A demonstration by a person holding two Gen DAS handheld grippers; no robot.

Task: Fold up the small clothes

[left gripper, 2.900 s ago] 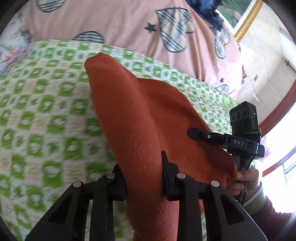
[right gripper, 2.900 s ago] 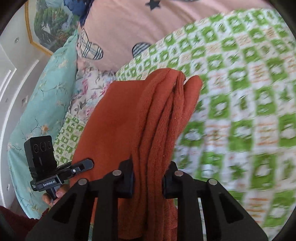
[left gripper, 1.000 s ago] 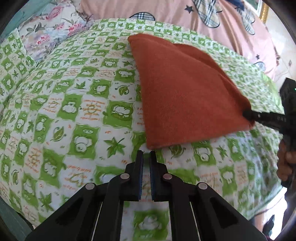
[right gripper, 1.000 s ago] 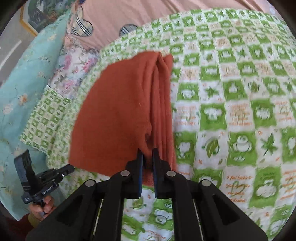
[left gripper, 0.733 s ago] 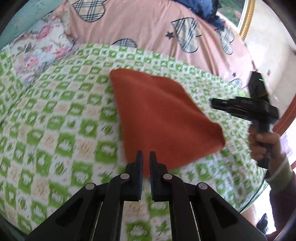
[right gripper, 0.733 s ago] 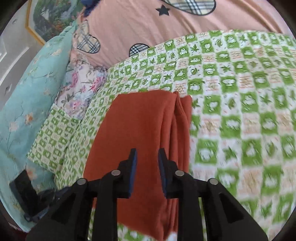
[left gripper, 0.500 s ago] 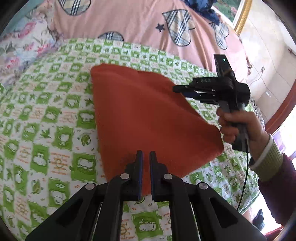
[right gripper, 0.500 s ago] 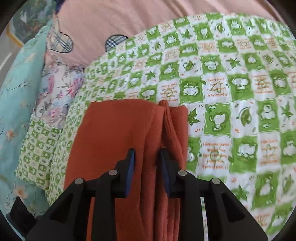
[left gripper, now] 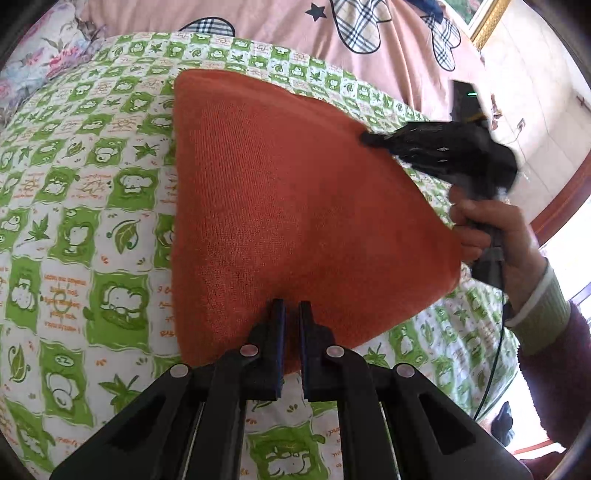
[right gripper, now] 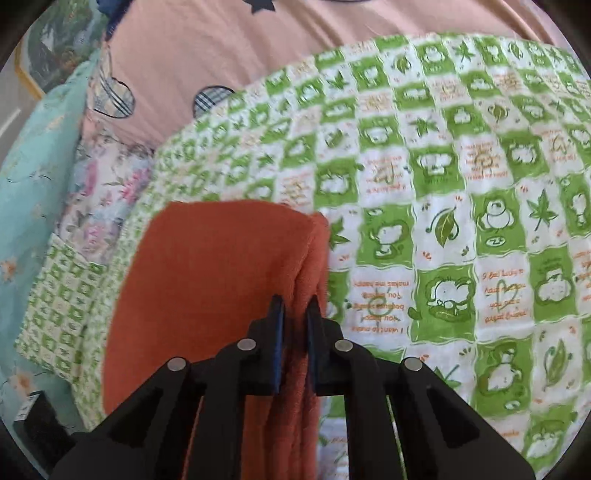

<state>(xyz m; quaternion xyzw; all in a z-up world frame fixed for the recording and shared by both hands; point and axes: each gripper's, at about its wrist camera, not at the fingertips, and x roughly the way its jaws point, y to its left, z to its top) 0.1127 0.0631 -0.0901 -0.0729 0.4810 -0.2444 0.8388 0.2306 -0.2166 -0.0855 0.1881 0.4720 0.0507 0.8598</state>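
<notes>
An orange-red folded cloth [left gripper: 295, 206] lies flat on a green-and-white checked quilt [left gripper: 85, 192] printed with small animals and leaves. In the left wrist view it reads as a broad wedge: one corner at the far left, a long straight edge running down the left side, and a rounded corner at the right. Its knit surface is smooth, with no wrinkle across the top face.

The left gripper [left gripper: 291, 314] sits over the near edge of the cloth, its jaws drawn to a narrow slit with only a sliver of orange showing between them — whether they pinch the fabric or merely hover above it cannot be told.

The right gripper [right gripper: 295, 314] is over the cloth's right side, where the stacked layers [right gripper: 314, 266] show as several parallel folds. Its jaws stand a little apart and a band of the layered edge runs up between them; they look close against it, but a firm clamp cannot be confirmed. In the left wrist view this same gripper appears blurred at the cloth's far right edge, held by the person's hand [left gripper: 491, 236] with a pale green cuff and dark red sleeve.

Beyond the quilt lie a pink cover with plaid hearts [left gripper: 354, 22], a floral pillow [right gripper: 110, 177] and a teal one [right gripper: 33, 177].
</notes>
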